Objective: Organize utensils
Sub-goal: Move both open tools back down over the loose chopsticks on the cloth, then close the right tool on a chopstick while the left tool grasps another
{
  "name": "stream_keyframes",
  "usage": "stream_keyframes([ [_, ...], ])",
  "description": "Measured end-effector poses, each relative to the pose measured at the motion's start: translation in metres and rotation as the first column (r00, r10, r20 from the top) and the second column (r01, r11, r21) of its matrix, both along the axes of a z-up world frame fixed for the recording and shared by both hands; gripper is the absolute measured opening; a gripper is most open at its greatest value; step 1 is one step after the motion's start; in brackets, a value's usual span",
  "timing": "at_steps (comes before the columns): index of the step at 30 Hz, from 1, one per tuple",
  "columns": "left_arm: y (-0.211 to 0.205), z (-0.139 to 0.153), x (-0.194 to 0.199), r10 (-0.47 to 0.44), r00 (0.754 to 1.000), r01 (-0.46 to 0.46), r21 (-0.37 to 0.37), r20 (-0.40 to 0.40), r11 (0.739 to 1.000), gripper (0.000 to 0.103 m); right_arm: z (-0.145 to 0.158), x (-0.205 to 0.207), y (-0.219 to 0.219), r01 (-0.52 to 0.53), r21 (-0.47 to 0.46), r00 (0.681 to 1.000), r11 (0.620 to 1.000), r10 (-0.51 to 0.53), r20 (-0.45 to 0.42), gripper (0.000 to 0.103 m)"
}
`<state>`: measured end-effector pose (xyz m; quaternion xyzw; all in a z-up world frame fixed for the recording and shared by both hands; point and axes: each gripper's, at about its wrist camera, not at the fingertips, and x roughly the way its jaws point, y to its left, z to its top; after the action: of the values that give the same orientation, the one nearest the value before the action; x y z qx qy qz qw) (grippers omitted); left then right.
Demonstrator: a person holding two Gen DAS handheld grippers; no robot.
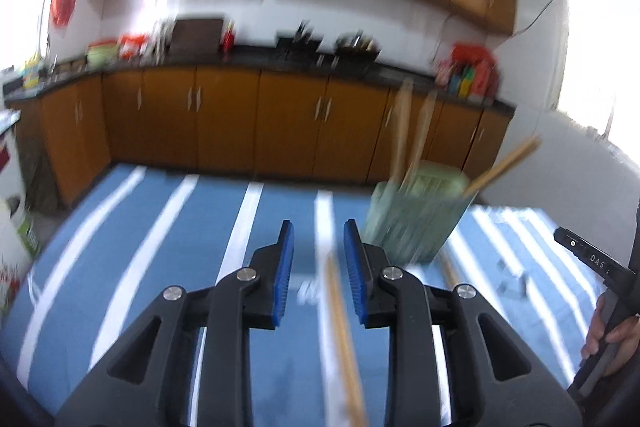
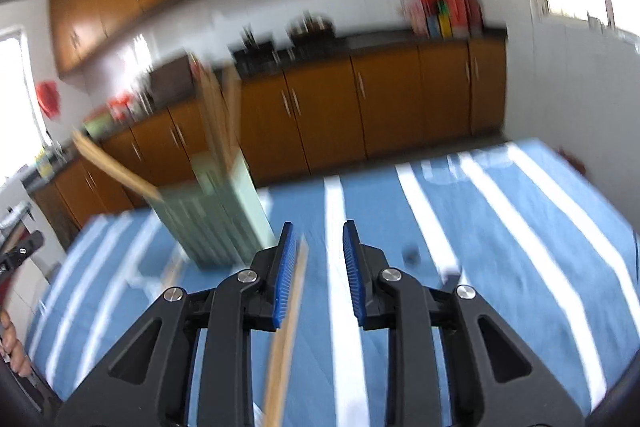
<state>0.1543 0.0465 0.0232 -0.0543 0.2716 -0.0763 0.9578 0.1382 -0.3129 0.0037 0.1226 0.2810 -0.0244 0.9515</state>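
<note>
Item 1: my left gripper (image 1: pixel 319 267), jaws parted, nothing between the blue pads (image 1: pixel 285 279). It hovers over the blue-and-white striped tablecloth (image 1: pixel 160 247).

Item 2: one wooden chopstick (image 1: pixel 344 339) lying on the cloth below the gap of the left jaws, running near to far; blur hides whether it touches a pad.

Item 3: green slatted utensil holder (image 1: pixel 416 215), standing far right of the left gripper, with chopsticks in it (image 1: pixel 404 131) leaning out of the top, one tilted hard to the right.

Item 4: my right gripper (image 2: pixel 316 267), jaws likewise spread, holding nothing. A second loose chopstick (image 2: pixel 286 339) lies just beside its left pad; contact I cannot tell.

Item 5: in the right wrist view, the same holder (image 2: pixel 224 223) sits far left of the right gripper.

Item 6: background, orange-brown kitchen cabinets (image 1: pixel 224 123) under a dark countertop (image 1: pixel 256 57).
</note>
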Motion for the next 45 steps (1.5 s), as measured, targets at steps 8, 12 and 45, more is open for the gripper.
stream_keyframes([
  [8, 0.014, -0.076, -0.001, 0.022, 0.978, -0.021, 0.006, -0.205, 1.0, 0.028, -0.087, 0.013, 0.027, -0.082, 0.064, 0.962, 0.995, 0.096, -0.255, 0.023],
  [12, 0.01, -0.087, -0.004, 0.019, 0.975, -0.015, 0.017, -0.223, 1.0, 0.034, -0.094, 0.016, 0.046, -0.118, 0.053, 0.955, 0.992, 0.128, -0.269, 0.023],
  [45, -0.049, -0.123, 0.005, -0.138, 0.927, 0.167, 0.053, -0.349, 0.985, 0.018, -0.103, 0.027, 0.027, -0.019, -0.088, 0.955, 0.996, -0.008, -0.298, 0.008],
])
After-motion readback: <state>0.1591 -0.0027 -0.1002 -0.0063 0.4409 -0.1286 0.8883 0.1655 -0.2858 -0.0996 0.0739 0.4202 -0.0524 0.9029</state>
